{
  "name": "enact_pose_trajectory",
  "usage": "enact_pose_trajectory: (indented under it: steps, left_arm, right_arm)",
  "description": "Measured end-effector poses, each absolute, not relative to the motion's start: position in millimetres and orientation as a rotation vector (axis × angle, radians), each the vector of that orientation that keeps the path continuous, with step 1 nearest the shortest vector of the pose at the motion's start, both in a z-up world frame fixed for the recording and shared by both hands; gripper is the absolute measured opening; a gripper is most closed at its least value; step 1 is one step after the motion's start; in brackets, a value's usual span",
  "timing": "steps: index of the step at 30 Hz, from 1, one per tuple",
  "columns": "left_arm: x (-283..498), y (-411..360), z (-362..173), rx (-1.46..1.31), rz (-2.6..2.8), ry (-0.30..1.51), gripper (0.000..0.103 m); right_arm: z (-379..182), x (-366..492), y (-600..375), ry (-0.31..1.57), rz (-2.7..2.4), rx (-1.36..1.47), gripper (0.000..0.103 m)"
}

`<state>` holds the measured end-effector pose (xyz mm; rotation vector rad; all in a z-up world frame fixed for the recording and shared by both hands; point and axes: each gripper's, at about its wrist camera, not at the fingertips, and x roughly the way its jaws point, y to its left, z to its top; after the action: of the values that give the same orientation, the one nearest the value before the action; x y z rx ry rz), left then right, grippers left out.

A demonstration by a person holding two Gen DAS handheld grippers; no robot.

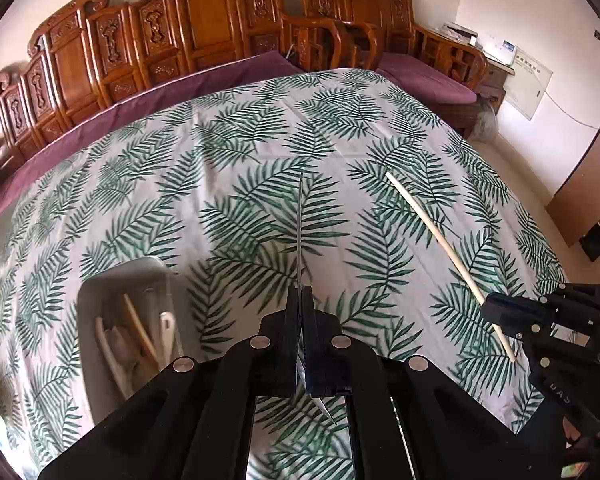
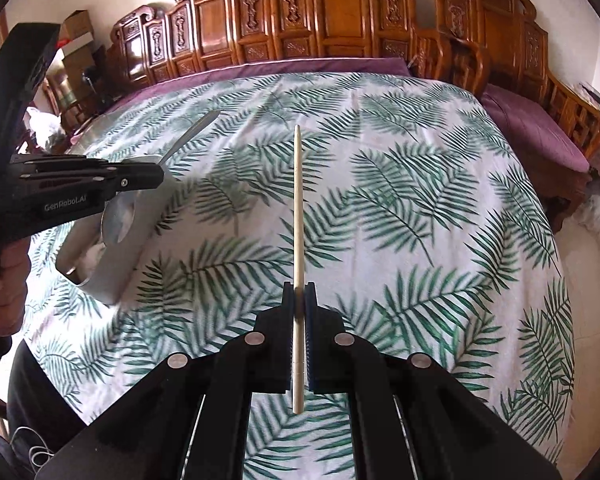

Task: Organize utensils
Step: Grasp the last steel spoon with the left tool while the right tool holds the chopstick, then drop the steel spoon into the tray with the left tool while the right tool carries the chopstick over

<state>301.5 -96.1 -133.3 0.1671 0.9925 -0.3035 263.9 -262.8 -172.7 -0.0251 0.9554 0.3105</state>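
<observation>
My left gripper [image 1: 301,294] is shut on a metal spoon [image 1: 301,224], seen edge-on with its handle pointing away. In the right wrist view, that left gripper [image 2: 158,174] holds the spoon [image 2: 118,220] above a grey tray [image 2: 140,240]. My right gripper [image 2: 299,294] is shut on a wooden chopstick [image 2: 298,200], held off the cloth. In the left wrist view the right gripper [image 1: 492,308] and its chopstick [image 1: 432,232] hang at the right. The tray [image 1: 120,270] at lower left holds several utensils, among them a chopstick [image 1: 140,328] and a white spoon [image 1: 166,324].
A palm-leaf tablecloth [image 1: 220,160] covers the table. Carved wooden benches [image 1: 204,32] with purple cushions [image 1: 432,76] line the far edge and right side. A hand [image 2: 4,280] grips the left gripper's handle. Cardboard boxes [image 2: 76,28] stand at far left.
</observation>
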Motion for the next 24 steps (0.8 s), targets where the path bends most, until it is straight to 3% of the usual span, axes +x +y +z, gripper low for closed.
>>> enact_pose_trajectory:
  steps: [12, 24]
  left_arm:
    - [275.5, -34.6, -115.0, 0.129, -0.259, 0.951, 0.001]
    - [264.9, 35.1, -136.4, 0.074, -0.167, 0.992, 0.001]
  right_arm:
    - [-157.1, 260.4, -212.4, 0.936, 0.375, -0.062, 0.006]
    - [-153.1, 258.4, -152.7, 0.944, 0.459, -0.111, 0.006]
